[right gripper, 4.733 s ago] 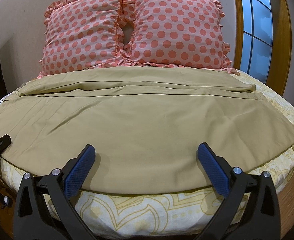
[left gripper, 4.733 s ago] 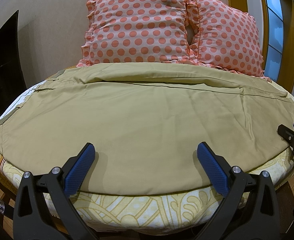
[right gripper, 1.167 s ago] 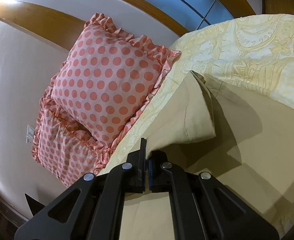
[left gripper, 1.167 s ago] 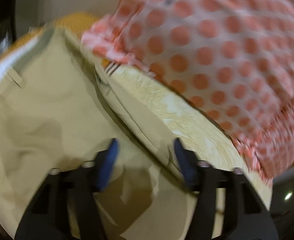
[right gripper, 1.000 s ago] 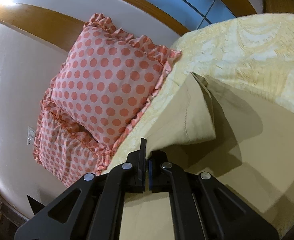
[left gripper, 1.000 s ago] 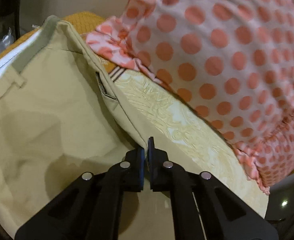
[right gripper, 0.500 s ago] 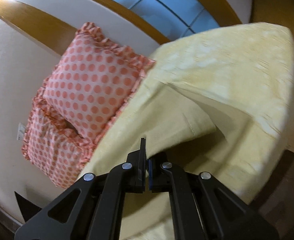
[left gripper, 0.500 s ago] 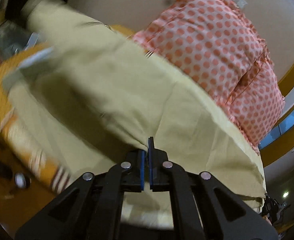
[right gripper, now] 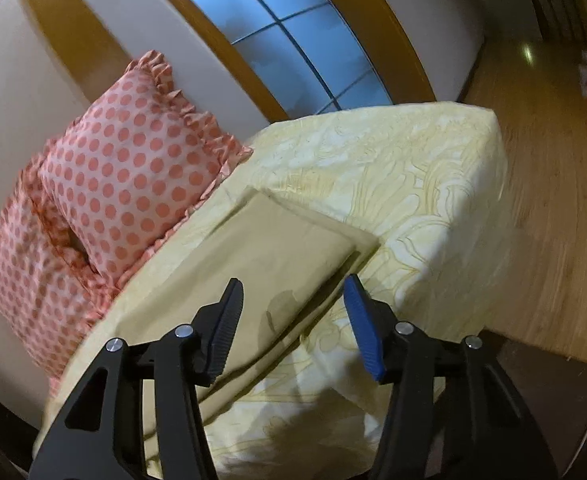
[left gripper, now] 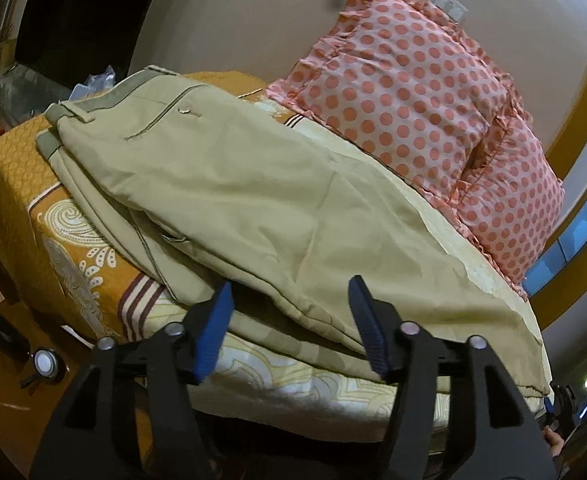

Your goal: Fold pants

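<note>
Pants (left gripper: 253,184) now lie folded lengthwise on the bed (left gripper: 73,240), spread just ahead of my fingers. Half a second ago both grippers were pinched shut on the fabric; now my left gripper (left gripper: 289,322) and right gripper (right gripper: 291,322) stand wide apart, holding nothing. Leg hems (right gripper: 293,248) rest beyond the right fingers (right gripper: 363,328), pillows (right gripper: 133,176) further off to their left.

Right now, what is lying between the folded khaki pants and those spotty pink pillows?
In the left wrist view, only a bare strip of yellow bedspread separates the pants from the pillows; nothing else lies there.
</note>
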Tool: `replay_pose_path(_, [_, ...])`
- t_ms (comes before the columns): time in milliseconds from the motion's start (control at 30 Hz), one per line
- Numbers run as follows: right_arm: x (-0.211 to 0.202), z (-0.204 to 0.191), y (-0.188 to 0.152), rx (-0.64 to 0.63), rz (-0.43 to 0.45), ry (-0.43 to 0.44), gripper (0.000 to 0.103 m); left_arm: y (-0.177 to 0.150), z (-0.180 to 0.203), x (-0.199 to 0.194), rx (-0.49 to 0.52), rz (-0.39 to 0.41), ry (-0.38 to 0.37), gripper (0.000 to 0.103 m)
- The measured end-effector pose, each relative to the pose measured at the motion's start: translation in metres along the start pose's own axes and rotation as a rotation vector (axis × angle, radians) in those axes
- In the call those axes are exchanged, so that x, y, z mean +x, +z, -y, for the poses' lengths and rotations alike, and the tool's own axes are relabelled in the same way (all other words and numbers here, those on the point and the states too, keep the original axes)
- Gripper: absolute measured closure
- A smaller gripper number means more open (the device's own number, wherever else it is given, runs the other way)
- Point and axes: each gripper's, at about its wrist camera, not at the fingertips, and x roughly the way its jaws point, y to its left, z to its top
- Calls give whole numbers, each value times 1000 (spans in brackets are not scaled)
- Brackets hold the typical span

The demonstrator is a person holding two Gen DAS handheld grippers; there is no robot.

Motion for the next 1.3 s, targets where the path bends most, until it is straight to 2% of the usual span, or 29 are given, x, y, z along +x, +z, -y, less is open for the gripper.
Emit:
replay_pose_path(100, [4,-7,-9,-53,15,28,68,-2,1,-3,-1,19,-18,33])
replay_pose_path(233, [11,-9,-13,-71,10,67,92,-1,-3,-8,-20,39,-38,29])
replay_pose_path(267, [12,-9,-14,-75,16,77,95,0,-6,-11,-29,49,-36,28])
replay_pose_path(367, [8,-26,-9,-126,54,110,96,2,-17,-20,-60,84,-36,25])
replay_pose_path(467, [0,-75,3,-225,91,230,96,5,-28,-29,-85,131,-13,19])
replay_pose_path(533, [-5,-123,3,-316,94,350,96,9,-35,-33,-99,149,0,18])
replay_pose_path(567, [-8,-160,-4,-374,77,449,96,10,-40,-34,-110,159,1,17])
replay_pose_path(633, [-11,-210,-22,-447,30,585,96,13,-46,-35,-125,171,5,13])
replay_pose_path(700, [-12,-263,-57,-535,-59,733,96,17,-53,-34,-144,178,15,12])
replay_pose_path(733, [-11,-288,-80,-584,-124,796,96,19,-56,-34,-149,181,17,11])
replay_pose_path(767, [-8,-304,-97,-621,-180,823,96,21,-59,-33,-153,182,20,9])
replay_pose_path(800, [-2,-327,-132,-704,-303,844,95,23,-60,-32,-156,181,25,8])
replay_pose_path(833, [4,-341,-158,-777,-400,847,94,24,-63,-31,-162,180,26,7])
replay_pose_path(900, [14,-355,-215,-921,-602,825,82,28,-69,-27,-180,175,26,6])
replay_pose_path(967, [13,-351,-239,-969,-660,822,62,32,-76,-24,-206,174,32,6])
replay_pose_path(1000, [8,-346,-240,-963,-650,843,56,34,-78,-23,-217,175,31,6])
replay_pose_path(1067, [4,-335,-226,-909,-614,866,25,38,-85,-19,-245,169,37,6])
replay_pose_path(1233, [-2,-313,-187,-815,-538,872,20,47,-93,-9,-267,167,69,6])
replay_pose_path(1300, [-2,-309,-182,-788,-523,865,20,52,-93,-4,-272,165,91,6])
